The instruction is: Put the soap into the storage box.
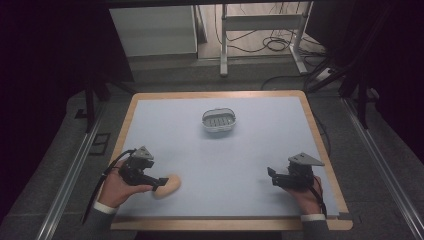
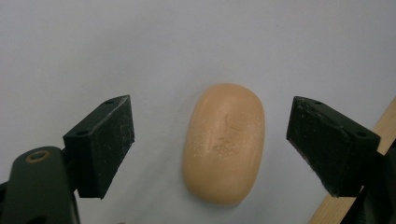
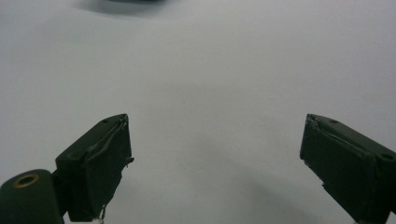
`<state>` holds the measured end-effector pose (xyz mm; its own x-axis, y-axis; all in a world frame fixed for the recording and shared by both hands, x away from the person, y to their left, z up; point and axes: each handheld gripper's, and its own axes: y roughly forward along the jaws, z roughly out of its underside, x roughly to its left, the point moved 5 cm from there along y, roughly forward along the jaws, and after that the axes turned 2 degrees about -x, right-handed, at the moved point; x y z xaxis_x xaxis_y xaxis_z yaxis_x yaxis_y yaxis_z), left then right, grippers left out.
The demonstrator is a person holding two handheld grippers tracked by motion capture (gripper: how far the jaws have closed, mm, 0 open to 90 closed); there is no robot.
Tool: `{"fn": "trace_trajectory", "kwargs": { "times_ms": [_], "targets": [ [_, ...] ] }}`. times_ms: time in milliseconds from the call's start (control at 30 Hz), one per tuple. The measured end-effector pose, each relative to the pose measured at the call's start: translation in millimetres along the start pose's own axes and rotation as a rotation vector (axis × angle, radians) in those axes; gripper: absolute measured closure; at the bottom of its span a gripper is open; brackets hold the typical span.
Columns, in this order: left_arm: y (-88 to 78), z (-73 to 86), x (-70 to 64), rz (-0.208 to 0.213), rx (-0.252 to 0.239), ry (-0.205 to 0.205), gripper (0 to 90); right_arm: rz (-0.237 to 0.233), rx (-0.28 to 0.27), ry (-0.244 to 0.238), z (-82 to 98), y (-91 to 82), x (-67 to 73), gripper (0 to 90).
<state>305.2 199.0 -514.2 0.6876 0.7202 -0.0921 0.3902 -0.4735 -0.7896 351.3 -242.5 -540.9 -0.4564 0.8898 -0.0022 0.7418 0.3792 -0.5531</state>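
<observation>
Your left tongs [image 2: 210, 140] gape wide w/ soap [image 2: 224, 142] lying between, untouched, on pale blue worktop [image 1: 250, 150], near front edge. Right tongs [image 3: 215, 163] spread over bare mat. Basket [image 1: 218, 120] mid-back. Dark room; cables on floor behind.

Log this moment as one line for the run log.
left gripper: open, jaws either side of soap, not touching | right gripper: open, nothing between jaws | soap dish: far middle of mat, apart from soap
</observation>
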Motion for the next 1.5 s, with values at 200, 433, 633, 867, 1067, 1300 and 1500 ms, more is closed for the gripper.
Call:
{"fn": "trace_trajectory", "kwargs": {
  "times_ms": [200, 433, 633, 867, 1067, 1300, 1500],
  "targets": [
    [8.5, 1.4, -7.1, -0.008, 0.034, 0.024, 16.5, 0.001, 0.004, -0.006, -0.4, 2.9, 1.2, 8.6],
    [17.4, 4.5, -10.7, -0.012, 0.077, 0.032, 17.4, 0.002, 0.002, -0.013, -1.6, 2.6, 2.4, 8.5],
    [30.5, 7.4, -15.1, 0.001, 0.129, 0.05, 17.8, 0.007, 0.001, -0.012, -1.4, 2.4, 1.1, 8.6],
    [41.5, 12.3, -17.9, 0.004, 0.184, 0.07, 18.6, 0.009, 0.003, -0.013, -1.2, 2.1, 0.9, 8.6],
    [45.1, 15.1, -18.7, -0.005, 0.197, 0.078, 20.4, 0.013, 0.005, -0.012, -0.7, 2.6, 0.5, 8.6],
    [48.4, 18.2, -18.9, -0.042, 0.201, 0.092, 25.3, 0.024, 0.009, -0.009, -0.6, 2.3, 0.0, 8.6],
    [49.2, 21.0, -18.6, -0.056, 0.197, 0.104, 30.5, 0.039, 0.009, -0.003, -0.6, 1.3, -2.4, 8.9]
  ]
}}
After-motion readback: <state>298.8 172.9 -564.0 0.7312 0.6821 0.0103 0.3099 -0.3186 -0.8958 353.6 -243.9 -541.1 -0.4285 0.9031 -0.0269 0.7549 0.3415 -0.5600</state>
